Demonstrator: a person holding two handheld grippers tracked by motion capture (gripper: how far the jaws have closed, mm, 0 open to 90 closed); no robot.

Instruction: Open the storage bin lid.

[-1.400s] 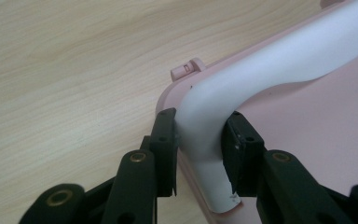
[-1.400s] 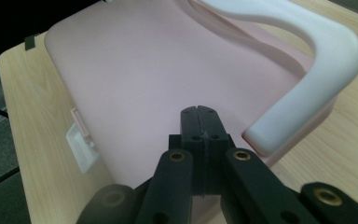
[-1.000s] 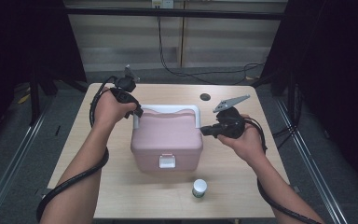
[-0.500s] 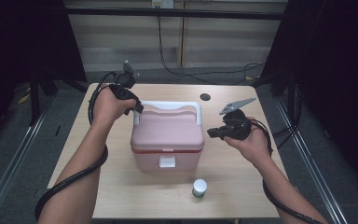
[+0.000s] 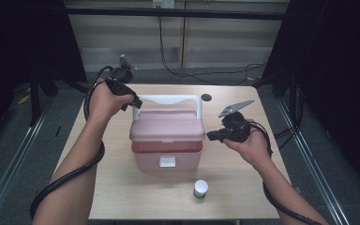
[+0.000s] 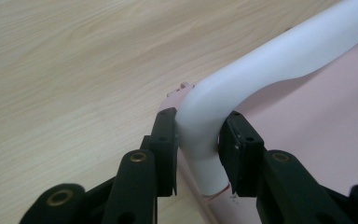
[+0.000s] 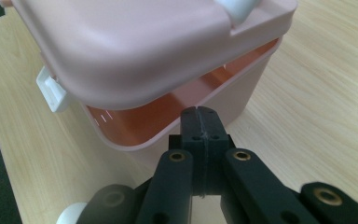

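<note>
My left gripper [image 5: 135, 104] sits at about ten o'clock on the wooden table [image 5: 243, 183], at the far left corner of the pink storage box [image 5: 167, 158]. In the left gripper view its two black jaws clamp the white carry handle [image 6: 242, 84] right at its bend, one pad [image 6: 167, 140] on each side, pressing the plastic just above where the handle meets the lid. The handle stands upright and runs off toward two o'clock in that view, over the pink lid.

The box sits near the middle of the table, with its white latch [image 5: 168, 161] facing six o'clock, toward me. Its lid [image 5: 168, 125] is lifted off the base: in the right gripper view a gap shows between the lid [image 7: 135, 46] and the rim, and I see the reddish inner wall of the base [image 7: 186, 116] through it.

A small white bottle with a green band [image 5: 200, 188] stands near the box at five o'clock from it.

My right gripper [image 5: 212, 136] hangs at three o'clock, just beside the box's right wall, and I cannot tell whether it touches. Its jaws are pressed together with nothing between them, pointing at the base's rim.

A small dark round disc [image 5: 206, 97] lies near the far edge, at one o'clock.
</note>
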